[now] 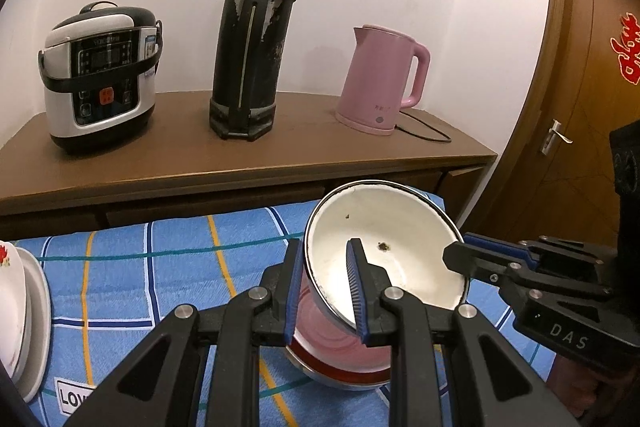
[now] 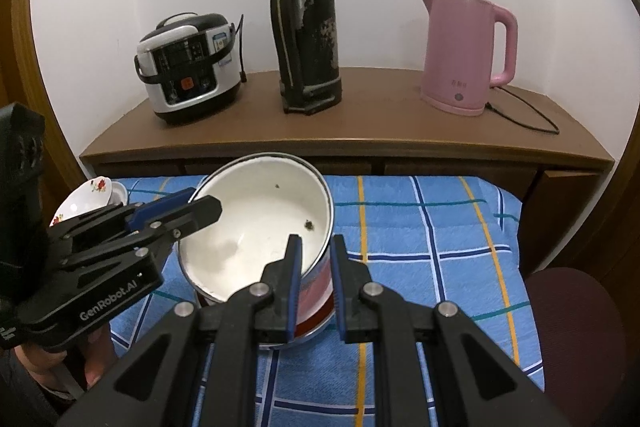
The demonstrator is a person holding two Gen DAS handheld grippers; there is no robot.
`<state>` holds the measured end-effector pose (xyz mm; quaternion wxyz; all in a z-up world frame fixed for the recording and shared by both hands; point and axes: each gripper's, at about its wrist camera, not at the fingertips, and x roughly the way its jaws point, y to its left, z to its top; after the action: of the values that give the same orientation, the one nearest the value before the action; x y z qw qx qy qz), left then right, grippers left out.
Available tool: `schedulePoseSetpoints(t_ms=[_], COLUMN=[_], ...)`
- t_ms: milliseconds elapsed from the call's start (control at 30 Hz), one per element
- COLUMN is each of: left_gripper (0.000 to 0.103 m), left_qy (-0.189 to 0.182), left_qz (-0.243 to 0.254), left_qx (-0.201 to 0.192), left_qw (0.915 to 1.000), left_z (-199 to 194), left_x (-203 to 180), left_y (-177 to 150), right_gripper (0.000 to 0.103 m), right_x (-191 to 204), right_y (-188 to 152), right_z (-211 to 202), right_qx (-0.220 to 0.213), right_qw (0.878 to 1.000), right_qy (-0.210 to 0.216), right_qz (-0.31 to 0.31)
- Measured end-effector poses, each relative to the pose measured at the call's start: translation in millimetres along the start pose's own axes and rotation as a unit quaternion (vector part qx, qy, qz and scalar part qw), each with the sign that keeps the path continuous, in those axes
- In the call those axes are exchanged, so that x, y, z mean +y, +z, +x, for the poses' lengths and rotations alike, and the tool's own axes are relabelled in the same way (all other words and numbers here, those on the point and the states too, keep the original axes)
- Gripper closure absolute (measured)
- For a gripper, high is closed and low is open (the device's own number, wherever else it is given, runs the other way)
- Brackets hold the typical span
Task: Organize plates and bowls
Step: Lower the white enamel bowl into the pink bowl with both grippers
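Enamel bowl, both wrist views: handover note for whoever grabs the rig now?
Left gripper: shut on the enamel bowl, one finger inside the rim, one outside on the red wall.
Right gripper: straddles the opposite rim the same way; pads look close to the wall, but contact is not clear.
The bowl is white inside, tilted, and looks raised over the blue checked cloth; a dark chip shows inside it.
Floral plates are stacked at the cloth's left edge.
Done: bowl gripped. Left: place it with the other dishes, likely by the plates.
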<state>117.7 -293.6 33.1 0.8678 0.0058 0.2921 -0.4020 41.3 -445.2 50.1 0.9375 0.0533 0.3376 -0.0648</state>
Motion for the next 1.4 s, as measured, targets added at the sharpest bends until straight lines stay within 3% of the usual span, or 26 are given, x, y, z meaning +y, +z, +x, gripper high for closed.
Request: schedulePoseSetpoints(t_ms=[1400], left_gripper=[0.079], left_qy=[0.003], left_qz=[0.006], left_qx=[0.03], left_qw=[0.9995], left_z=[10], left_x=[3], left_y=[-5], right_gripper=[0.088], right_x=[1], right_y=[-16], right_z=[23], right_qx=[0.047], right_qw=[0.999], right_qy=[-0.01], right_qz=[-0.007])
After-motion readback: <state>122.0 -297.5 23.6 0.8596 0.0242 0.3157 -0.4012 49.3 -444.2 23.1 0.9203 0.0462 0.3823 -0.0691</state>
